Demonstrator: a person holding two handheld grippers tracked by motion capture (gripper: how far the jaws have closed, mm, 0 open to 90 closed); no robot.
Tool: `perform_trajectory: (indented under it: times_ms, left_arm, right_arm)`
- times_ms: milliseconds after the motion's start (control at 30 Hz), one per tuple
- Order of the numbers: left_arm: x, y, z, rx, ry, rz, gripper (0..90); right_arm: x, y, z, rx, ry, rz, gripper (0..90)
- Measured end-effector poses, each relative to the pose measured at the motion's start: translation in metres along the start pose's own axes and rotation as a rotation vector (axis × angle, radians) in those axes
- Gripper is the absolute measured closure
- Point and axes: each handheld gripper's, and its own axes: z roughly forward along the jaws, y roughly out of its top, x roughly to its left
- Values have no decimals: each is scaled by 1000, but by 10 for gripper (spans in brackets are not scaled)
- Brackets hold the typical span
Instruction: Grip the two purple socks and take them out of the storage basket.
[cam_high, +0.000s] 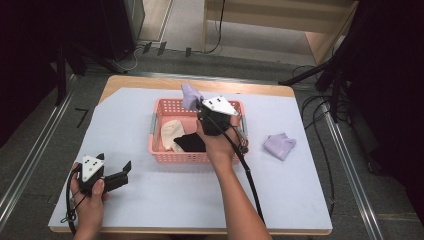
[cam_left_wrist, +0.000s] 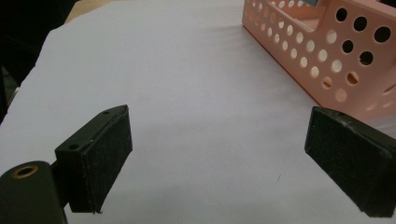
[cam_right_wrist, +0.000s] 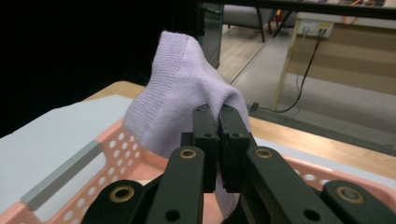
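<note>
Right tool (cam_right_wrist: 218, 116) pinches a soft ribbed lilac sock (cam_right_wrist: 180, 100) over the perforated pink basket (cam_high: 159, 150).

The left gripper (cam_left_wrist: 217, 158) has its two black jaws spread wide apart, with nothing between them. Each jaw carries a dark, rough-textured pad (cam_left_wrist: 106, 156). Beneath the jaws lies a pale sheet (cam_left_wrist: 187, 93). A pink perforated basket (cam_left_wrist: 327, 56) stands on the sheet at the upper right, just beyond the right-hand jaw.
</note>
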Motion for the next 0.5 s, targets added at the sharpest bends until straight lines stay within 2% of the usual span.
perform_trajectory:
  times_ms: [267, 500]
  left_arm:
    - [0, 0, 0, 0, 0, 4, 82]
    - [0, 0, 0, -1, 1, -1, 82]
  right_arm:
    - [-33, 3, -24, -72, -53, 3, 876]
    - [-64, 1, -43, -94, -107, 29, 876]
